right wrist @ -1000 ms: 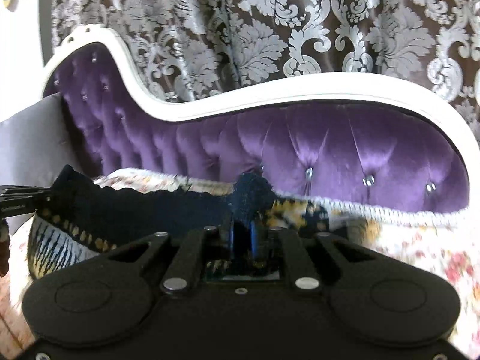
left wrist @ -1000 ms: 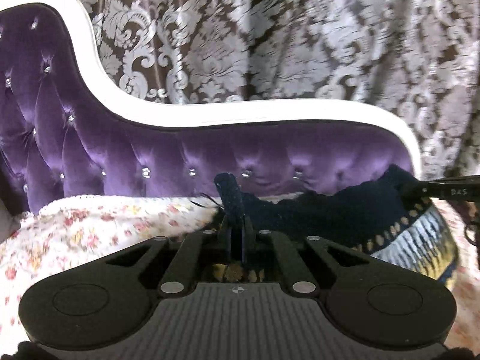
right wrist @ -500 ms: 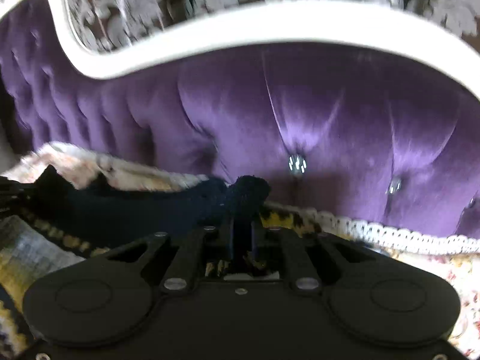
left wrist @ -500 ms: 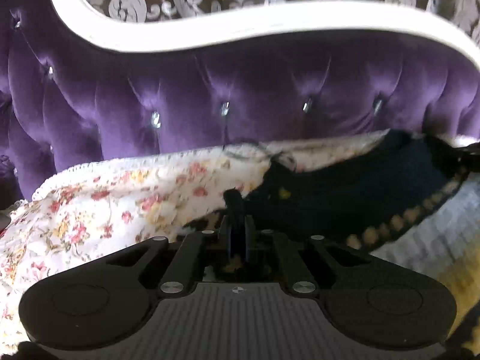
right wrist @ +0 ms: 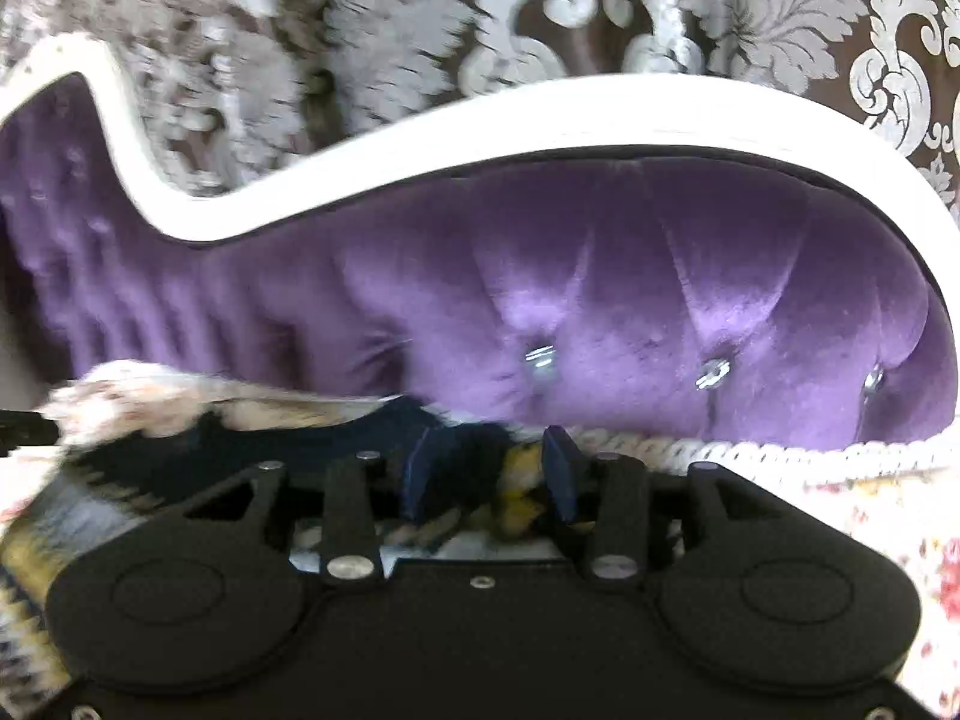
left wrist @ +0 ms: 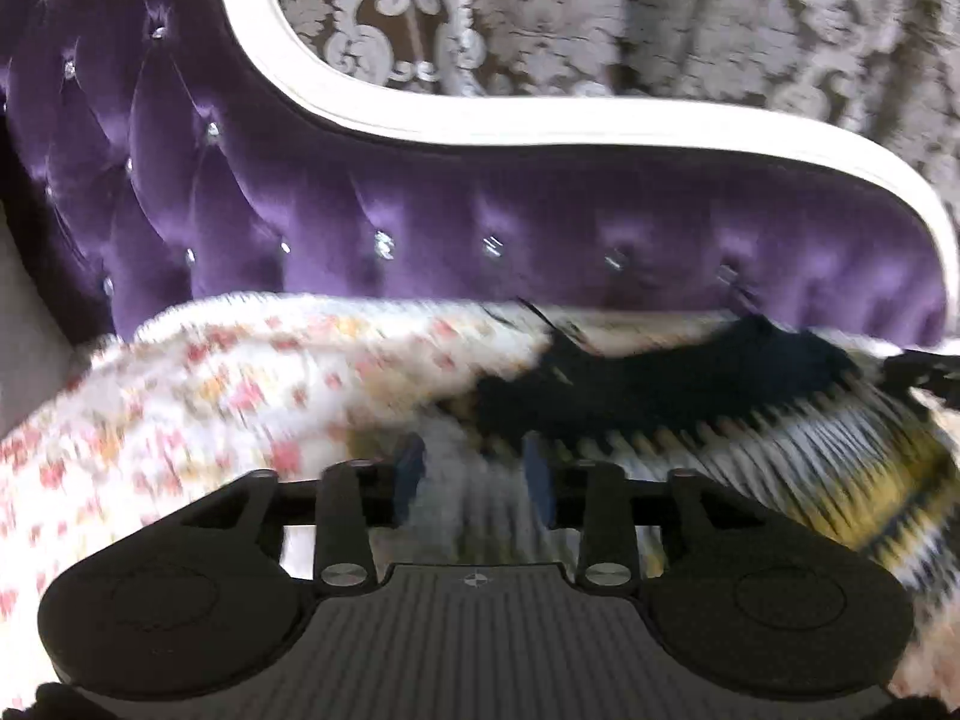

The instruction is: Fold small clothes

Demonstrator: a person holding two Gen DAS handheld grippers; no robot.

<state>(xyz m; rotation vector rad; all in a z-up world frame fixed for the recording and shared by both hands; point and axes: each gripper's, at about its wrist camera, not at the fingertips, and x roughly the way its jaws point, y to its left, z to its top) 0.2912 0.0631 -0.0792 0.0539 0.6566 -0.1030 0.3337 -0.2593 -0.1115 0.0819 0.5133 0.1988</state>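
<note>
Dark garment with yellow-and-white patterned band lies blurred along the sofa's back edge. Left gripper and right gripper — jaws opening, pads clear of cloth.

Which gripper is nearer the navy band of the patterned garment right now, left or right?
Right. The right gripper, jaws opening, has the garment's navy band bunched between its fingers. The left gripper, also opening, sits over pale striped cloth, the navy band lying just beyond its fingertips.

Both wrist views sit low and close over the bedspread, facing the purple sofa back. The left view looks from the left side, the right from the right; both share the garment.
</note>
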